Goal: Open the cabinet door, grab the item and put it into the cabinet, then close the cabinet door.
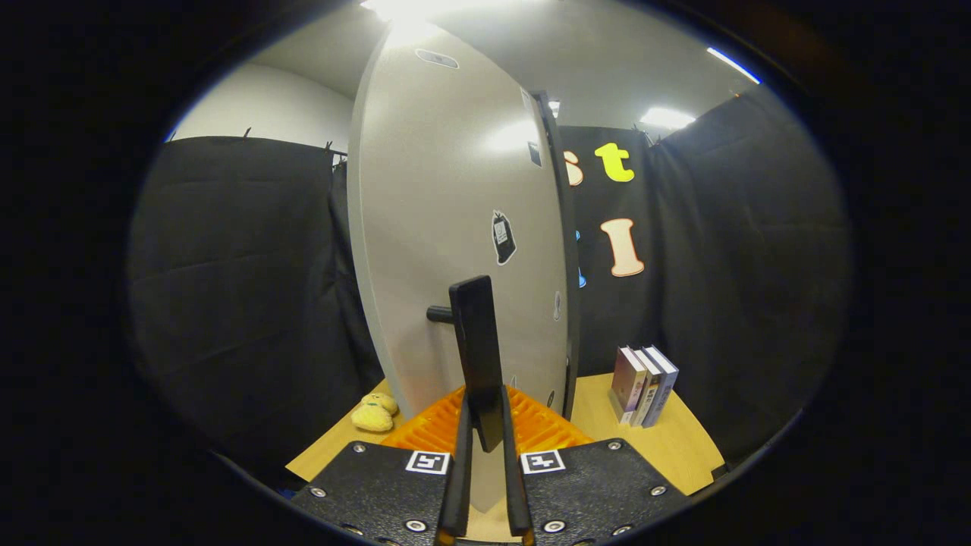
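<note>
1. Fingers of our gripper (485, 425) stand almost closed on the lower end of the black door handle (476, 341), one on each side of it, so we judge that both press on the bar.
2. We read the hold as the way to swing the cabinet door (447, 227): the handle stands off the pale panel on a short peg, which leaves room for a finger behind it.
3. Whether the door is being pulled open or pushed shut, we cannot tell; its far edge seems to stand slightly clear of the dark cabinet frame (565, 250) beside it.
4. Just beyond the fingers, at the foot of the door, lies an orange ribbed mat (440, 428).
5. The item we take to be the task's, a small yellow plush toy (375, 413), sits on the wooden table (683, 447) off to the side of the mat, outside the cabinet, so the putting-in appears not yet done.
6. On the other side of the door, three books (643, 383) stand upright together on the table.
7. Black cloth (243, 288) walls the booth behind; above it are a white ceiling and bright lamps.
</note>
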A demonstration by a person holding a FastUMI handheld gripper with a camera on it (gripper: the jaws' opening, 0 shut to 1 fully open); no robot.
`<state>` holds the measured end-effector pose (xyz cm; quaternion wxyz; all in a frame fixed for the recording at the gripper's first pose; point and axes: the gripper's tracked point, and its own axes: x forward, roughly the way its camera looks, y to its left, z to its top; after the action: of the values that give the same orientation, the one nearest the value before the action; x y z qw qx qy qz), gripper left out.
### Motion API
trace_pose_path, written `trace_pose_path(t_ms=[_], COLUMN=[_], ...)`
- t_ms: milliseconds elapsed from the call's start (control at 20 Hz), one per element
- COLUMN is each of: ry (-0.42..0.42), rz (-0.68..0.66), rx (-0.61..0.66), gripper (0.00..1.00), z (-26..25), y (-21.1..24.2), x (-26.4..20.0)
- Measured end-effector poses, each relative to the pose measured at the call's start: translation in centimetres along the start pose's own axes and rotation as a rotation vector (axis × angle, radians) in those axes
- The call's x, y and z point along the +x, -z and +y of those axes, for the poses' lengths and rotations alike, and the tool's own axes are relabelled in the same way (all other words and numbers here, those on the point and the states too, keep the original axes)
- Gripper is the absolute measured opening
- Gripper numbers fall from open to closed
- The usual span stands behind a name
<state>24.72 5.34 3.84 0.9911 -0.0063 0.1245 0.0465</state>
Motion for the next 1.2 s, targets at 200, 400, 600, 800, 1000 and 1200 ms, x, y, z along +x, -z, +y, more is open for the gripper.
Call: trace_pose_path(t_ms=[200, 400, 600, 800, 1000, 1200], ry=[0.022, 0.086, 0.167, 0.240, 0.298, 0.365], rz=[-0.007, -0.026, -0.043, -0.058, -0.066, -0.078], rx=[0.037, -0.018, -0.076, -0.105, -0.063, -0.021], gripper=[0.20, 0.20, 0.20, 0.20, 0.14, 0.12], z=[-0.4, -1.1, -1.7, -2.5, -5.1, -8.0], y=[0.5, 0.3, 0.2, 0.2, 0.7, 0.5], x=[0.0, -0.2, -0.3, -2.1, -2.1, -2.4])
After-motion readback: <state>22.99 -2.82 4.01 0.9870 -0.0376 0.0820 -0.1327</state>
